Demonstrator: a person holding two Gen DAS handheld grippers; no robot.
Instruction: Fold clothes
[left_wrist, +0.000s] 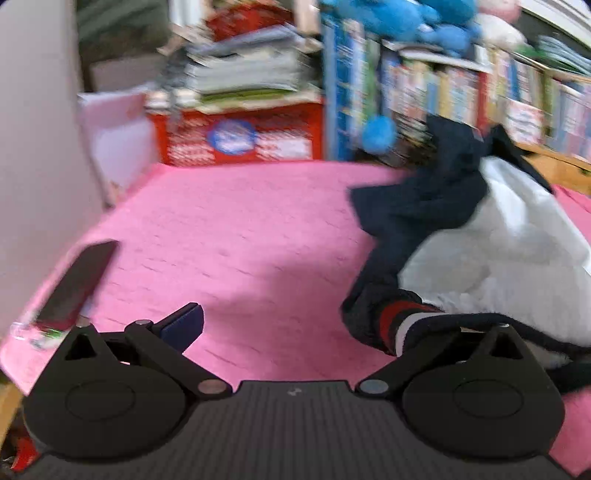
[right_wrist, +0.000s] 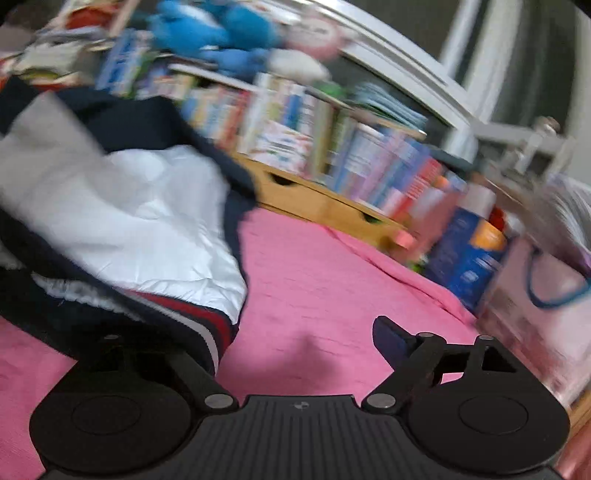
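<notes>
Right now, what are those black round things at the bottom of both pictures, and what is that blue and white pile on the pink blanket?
Those black parts belong to two grabbing tools that a person holds, one in each hand. Each tool has a camera looking forward along its two fingers, so one picture comes from the left gripper and one from the right gripper. Both stand open and hold nothing, though the cloth hides one finger of each. The pile is a navy and white jacket with red and white striped cuffs, lying crumpled on the pink blanket, waiting to be folded. Behind it is a shelf of books with blue plush toys on top.
</notes>
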